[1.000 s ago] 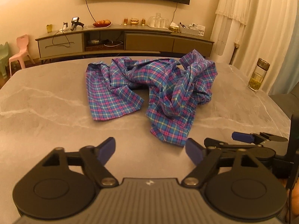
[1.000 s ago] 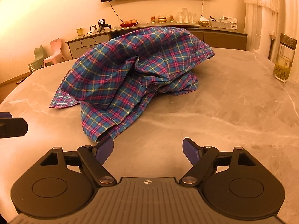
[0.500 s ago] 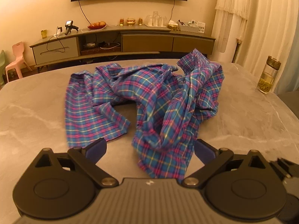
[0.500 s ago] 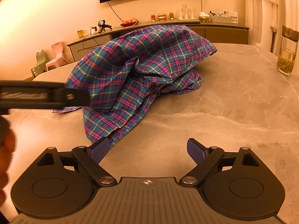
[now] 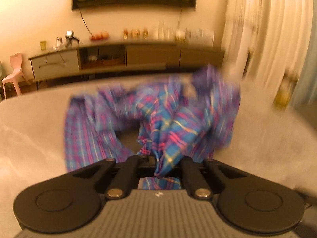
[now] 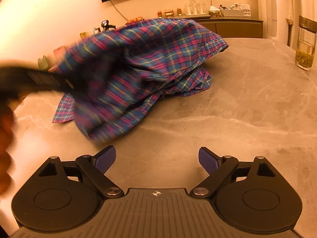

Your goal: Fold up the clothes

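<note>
Left wrist view: left gripper (image 5: 161, 163) fingers pinch the crumpled blue-and-pink plaid shirt (image 5: 158, 123) on the grey marble table (image 5: 29, 134); right gripper (image 6: 157, 158) fingers spread; glass jar (image 6: 305, 43) holds green tea.

Soft woven plaid cloth shirt (image 6: 150, 69) lies on a smooth, faintly glossy marbled stone table (image 6: 247, 119).

right gripper (image 6: 156, 158) — agape; plaid shirt (image 6: 150, 65) — heaped on table (image 6: 247, 119)
</note>
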Demonstrator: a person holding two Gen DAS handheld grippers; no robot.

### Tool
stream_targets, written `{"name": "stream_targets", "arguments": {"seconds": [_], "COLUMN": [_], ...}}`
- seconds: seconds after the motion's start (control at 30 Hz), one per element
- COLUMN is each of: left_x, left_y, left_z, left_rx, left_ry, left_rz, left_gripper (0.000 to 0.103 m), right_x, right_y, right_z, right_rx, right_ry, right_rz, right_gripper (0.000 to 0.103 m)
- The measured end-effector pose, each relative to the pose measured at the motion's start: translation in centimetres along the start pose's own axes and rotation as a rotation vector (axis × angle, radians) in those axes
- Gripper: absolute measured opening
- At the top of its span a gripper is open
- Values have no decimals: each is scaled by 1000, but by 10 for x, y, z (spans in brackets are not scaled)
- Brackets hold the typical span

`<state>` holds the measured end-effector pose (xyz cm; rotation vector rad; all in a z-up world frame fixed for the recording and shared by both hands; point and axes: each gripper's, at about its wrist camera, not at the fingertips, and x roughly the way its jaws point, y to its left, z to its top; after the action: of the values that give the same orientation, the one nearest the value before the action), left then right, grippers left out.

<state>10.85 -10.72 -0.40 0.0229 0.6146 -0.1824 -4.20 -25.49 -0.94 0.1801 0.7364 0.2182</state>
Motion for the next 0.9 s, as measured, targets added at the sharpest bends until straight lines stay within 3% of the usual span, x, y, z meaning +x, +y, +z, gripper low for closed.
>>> {"name": "stream_targets", "arguments": {"seconds": [0.07,0.13,0.17,0.27,0.33,0.4,0.47,0.63,0.77,0.83,0.9], "left_x": [-48,-89,-92,-58,-39,-36,-35,-35,-36,-38,-39], "left_y": [24,42,56,95,112,119,123,135,135,126,118], "left_z": [15,22,17,-15,-38,-48,-54,-49,-47,-48,-49], "left_rx": [-52,-30,-37,-60,-89,-90,-96,-150,-166,-141,-107], "left_ry": [-121,-236,-216,19,108,113,110,79,75,68,57], "left_rz": [-41,-5,14,15,41,86,123,120,113,105,93], "left_gripper": [2,3,3,5,19,47,64,73,73,73,72], "right_x": [-7,-15,-17,-15,-15,-18,-18,3,29,51,76], "right_y": [-5,-12,-14,-10,5,26,42,78,97,99,104], "right_z": [1,3,4,8,14,22,33,80,126,148,156], "right_rx": [23,48,54,19,-66,-171,-246,-369,-263,-107,-23], "right_ry": [-32,-69,-79,-87,-96,-124,-145,-174,-133,-52,36], "right_rz": [6,5,0,-30,-48,-53,-45,-27,79,210,257], "right_gripper": [91,92,92,92,92,95,100,101,101,101,100]}}
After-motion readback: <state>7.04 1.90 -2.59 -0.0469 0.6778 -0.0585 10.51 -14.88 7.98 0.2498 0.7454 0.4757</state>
